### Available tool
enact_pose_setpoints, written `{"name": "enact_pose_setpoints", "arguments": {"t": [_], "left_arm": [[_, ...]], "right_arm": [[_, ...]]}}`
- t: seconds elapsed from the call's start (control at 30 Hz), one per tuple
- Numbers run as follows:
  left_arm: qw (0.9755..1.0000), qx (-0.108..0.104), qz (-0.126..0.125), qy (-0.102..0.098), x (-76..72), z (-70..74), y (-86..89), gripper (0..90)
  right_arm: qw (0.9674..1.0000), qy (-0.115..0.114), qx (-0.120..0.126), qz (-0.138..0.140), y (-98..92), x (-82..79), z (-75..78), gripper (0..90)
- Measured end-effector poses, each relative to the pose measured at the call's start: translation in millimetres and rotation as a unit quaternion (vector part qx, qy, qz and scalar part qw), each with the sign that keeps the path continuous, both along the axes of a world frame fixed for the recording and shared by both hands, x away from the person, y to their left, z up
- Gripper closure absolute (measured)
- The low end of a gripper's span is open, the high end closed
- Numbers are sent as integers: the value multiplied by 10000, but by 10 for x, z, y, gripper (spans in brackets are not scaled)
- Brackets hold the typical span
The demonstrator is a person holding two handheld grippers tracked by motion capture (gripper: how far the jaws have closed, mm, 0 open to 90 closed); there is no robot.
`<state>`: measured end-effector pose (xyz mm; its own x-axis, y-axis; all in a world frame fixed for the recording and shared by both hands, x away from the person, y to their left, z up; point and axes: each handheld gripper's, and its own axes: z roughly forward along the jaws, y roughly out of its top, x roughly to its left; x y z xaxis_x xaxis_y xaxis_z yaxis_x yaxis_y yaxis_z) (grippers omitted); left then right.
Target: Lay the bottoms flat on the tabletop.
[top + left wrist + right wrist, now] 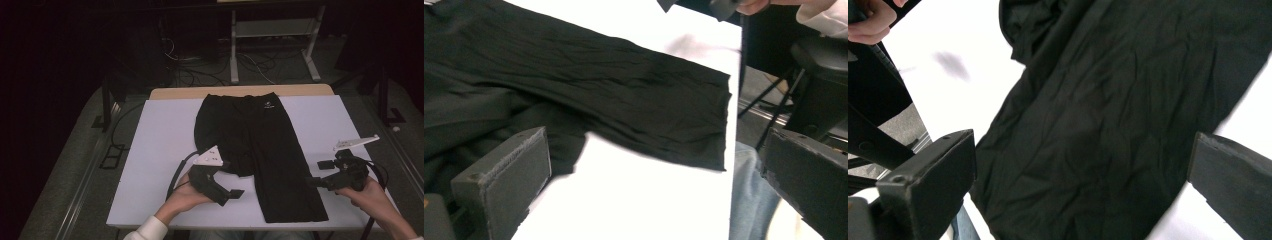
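The left gripper point(231, 196) hovers near the front edge of the white rectangular table point(150, 150), just beside the bunched left side of the black fabric shorts point(260, 150). Its jaws stand wide apart and hold nothing; in the left gripper view only bare table top and cloth lie between them. The right gripper point(320, 172) is near the front right corner, beside the right edge of the long leg of the shorts. Its jaws are also fully apart and empty, with the wrinkled cloth lying flat under them in the right gripper view.

The shorts lie in the middle of the table, the waistband at the far edge and one leg reaching almost to the front edge. The other leg is folded or crumpled under the cloth near the left gripper, and its shape is hard to make out. A small white logo point(269, 105) sits near the waistband; it is too small to read. The room around the table is very dark.
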<state>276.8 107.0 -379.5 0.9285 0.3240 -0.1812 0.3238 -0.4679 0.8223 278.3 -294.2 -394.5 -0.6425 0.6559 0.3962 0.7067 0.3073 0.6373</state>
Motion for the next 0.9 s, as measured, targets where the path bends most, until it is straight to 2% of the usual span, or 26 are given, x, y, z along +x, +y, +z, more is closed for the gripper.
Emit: {"name": "enact_pose_setpoints", "arguments": {"t": [0.1, 0.3, 0.63, 0.73, 0.9], "left_arm": [[9999, 4, 164, -39, 39, 46, 122, 0], [9990, -32, 445, -61, 103, 52, 310, 0], [9973, -39, 730, -18, 231, -39, 472, 0], [9973, -51, 728, -3, 283, -66, 468, 0], [9979, -17, 647, 29, 355, -135, 427, 0]], "right_arm": [[9999, -129, -50, 55, 84, 68, 67, 0], [9989, -400, 31, 223, 314, 191, 199, 0], [9980, -371, 102, 501, 703, 394, 200, 0], [9975, -384, 125, 573, 820, 433, 181, 0], [9963, -334, 209, 760, 1034, 481, 122, 52]]}}
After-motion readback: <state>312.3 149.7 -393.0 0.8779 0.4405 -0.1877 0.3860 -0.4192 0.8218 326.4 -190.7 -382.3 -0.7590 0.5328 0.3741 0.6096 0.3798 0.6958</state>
